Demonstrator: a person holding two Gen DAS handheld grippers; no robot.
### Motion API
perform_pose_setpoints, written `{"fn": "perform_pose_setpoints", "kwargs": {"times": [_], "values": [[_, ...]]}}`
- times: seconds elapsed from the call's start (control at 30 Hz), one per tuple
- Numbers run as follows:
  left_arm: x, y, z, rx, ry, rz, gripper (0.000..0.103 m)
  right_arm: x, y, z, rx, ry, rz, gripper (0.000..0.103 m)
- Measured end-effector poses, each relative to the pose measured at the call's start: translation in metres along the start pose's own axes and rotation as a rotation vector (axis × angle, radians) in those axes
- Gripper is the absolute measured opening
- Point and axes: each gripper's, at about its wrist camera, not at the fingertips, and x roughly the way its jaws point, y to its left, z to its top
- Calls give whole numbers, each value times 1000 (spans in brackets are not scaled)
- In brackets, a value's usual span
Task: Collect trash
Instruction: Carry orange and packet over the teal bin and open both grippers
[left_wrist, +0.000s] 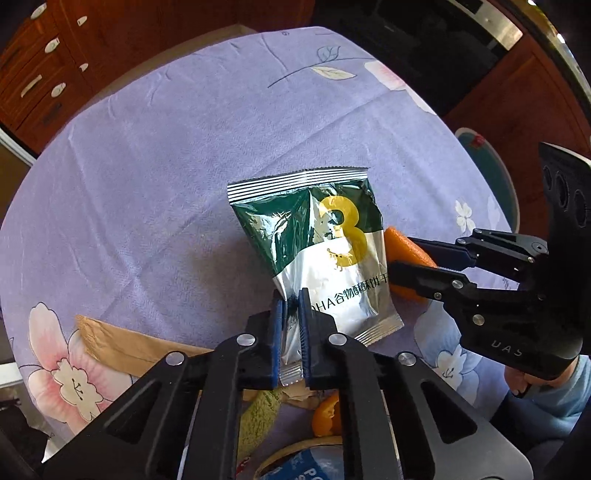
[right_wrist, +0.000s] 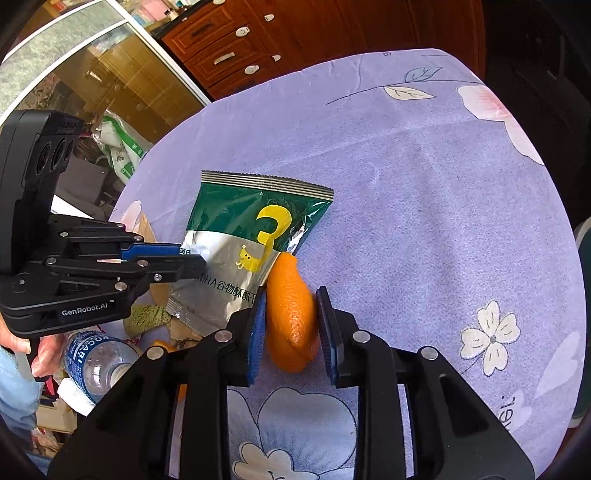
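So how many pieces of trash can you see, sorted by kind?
Snack wrapper: 1
Orange peel: 2
Plastic bottle: 1
Brown paper bag: 1
Green rind: 1
Total: 6

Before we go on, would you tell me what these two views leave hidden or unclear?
- Left wrist view: the left gripper, shut on the snack packet, covers its near corner; the paper bag and the trash below run under its frame.
- Left wrist view: the orange peel is mostly behind the packet and the right gripper.
- Right wrist view: the water bottle is partly hidden by both grippers.
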Motion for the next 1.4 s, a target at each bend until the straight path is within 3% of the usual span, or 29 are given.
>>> {"fn": "perform_pose_setpoints", "kwargs": {"times": [0.27,0.7,1.13,1.4], "values": [[-39,-49,-7,47,-130,103,5,-40,-22,-17,72,-64,-14,24],[-90,-111,-31,38,-301,80,5,-143,-38,-53,123,-234,-47,24],[-78,-209,3,172,-345,3,5,-228,-107,-86,242,-399,-122,24],[-43,-274,38,275,-320,-32,5,-265,-171,-106,376,-477,-189,24]]}}
